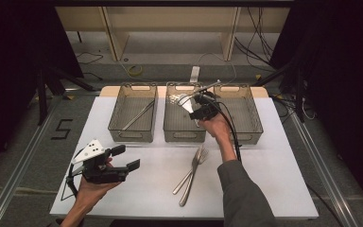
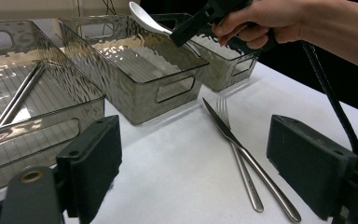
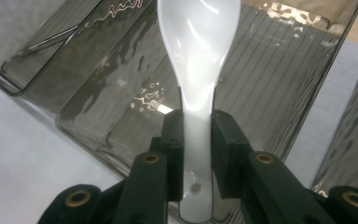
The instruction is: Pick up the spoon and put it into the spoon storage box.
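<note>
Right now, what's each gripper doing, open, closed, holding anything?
Left gripper: open, empty, above the table.
Right gripper: closed on the white spoon handle, over the middle bin.

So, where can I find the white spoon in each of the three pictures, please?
High view: the white spoon is upper centre, above the middle bin, held by the right gripper.
Left gripper view: the spoon is at the top centre, its bowl over the middle bin.
Right gripper view: the spoon runs up the centre, clamped between the jaws.
Shared landmark: the middle bin under the spoon.
</note>
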`<state>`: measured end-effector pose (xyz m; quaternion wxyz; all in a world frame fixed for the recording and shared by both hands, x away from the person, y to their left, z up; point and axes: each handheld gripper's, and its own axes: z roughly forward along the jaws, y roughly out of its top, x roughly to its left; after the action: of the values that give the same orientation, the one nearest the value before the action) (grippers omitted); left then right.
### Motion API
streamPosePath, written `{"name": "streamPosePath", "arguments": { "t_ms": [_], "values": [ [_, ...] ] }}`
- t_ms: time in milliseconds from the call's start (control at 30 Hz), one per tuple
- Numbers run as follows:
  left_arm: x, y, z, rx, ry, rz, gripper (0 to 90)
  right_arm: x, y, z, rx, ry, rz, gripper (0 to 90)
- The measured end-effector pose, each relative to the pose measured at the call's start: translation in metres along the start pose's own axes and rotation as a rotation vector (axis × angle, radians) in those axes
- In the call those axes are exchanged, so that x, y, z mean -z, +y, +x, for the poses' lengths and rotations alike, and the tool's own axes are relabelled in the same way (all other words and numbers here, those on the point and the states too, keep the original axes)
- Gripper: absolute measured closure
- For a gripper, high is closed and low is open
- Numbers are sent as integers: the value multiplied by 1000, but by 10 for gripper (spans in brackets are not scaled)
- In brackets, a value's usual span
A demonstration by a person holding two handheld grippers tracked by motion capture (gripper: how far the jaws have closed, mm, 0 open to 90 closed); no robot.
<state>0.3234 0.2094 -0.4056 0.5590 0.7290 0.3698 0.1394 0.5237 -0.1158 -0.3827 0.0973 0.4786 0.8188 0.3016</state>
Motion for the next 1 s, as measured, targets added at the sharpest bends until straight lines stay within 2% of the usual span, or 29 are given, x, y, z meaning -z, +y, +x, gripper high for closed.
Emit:
{"name": "streamPosePath", "arguments": {
  "t_ms": [300,400,467,667,1000],
  "values": [
    [-1,0,0,0,-2,-3,176,-10,0,-3,-16,-9,3,763],
    [-1,0,0,-1,-3,-2,176,-13,0,-2,-26,-9,-2,687],
    [0,0,0,2,-5,-5,176,-13,2,-2,-35,16,-17,603],
    [0,0,0,1,-4,-4,176,-3,1,4,-9,35,-46,523],
    [0,0,0,0,2,-5,175,18,-20,20,57,141,-99,404]
  ]
}}
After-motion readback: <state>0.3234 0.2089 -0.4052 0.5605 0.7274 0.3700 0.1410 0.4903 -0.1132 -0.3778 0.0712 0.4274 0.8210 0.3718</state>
